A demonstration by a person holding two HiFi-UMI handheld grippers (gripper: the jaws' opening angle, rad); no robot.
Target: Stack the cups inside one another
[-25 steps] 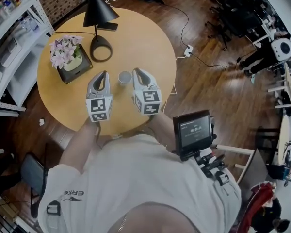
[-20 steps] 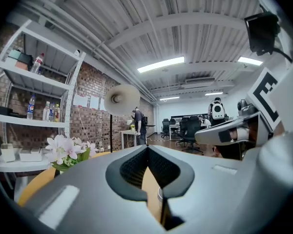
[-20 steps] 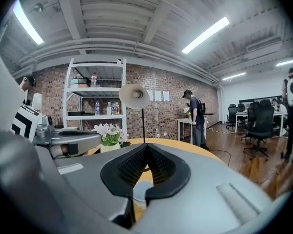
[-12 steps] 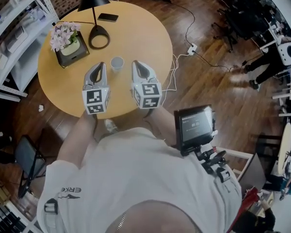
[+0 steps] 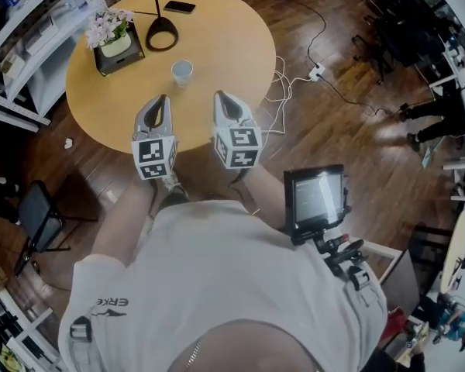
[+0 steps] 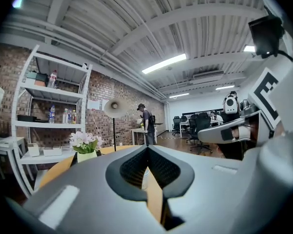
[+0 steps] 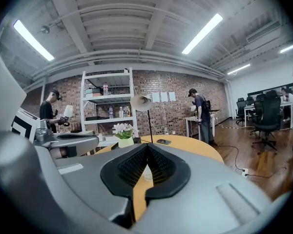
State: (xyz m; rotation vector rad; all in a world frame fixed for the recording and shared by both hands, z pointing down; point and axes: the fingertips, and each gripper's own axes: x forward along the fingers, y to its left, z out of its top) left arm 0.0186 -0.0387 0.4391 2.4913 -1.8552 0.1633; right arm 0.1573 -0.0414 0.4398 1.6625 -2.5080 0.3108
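A single white cup (image 5: 181, 71) stands upright on the round yellow table (image 5: 232, 45), left of its middle. My left gripper (image 5: 162, 100) and right gripper (image 5: 221, 96) hover side by side over the table's near edge, both short of the cup and apart from it. Both are shut with nothing in them. In the left gripper view the jaws (image 6: 147, 147) meet, and a sliver of the cup (image 6: 145, 178) shows past them. The right gripper view shows its jaws (image 7: 146, 145) closed too, with the cup (image 7: 147, 173) beyond them.
A potted flower (image 5: 112, 36), a black lamp (image 5: 161, 29) and a phone (image 5: 180, 7) sit at the table's far side. White shelves (image 5: 23, 45) stand to the left, cables (image 5: 291, 68) lie on the floor to the right, and a chair (image 5: 35, 215) is at near left.
Both grippers have drawn back from the cup toward the table's near edge, along with the person. The cup stays where it was, now farther ahead of them.
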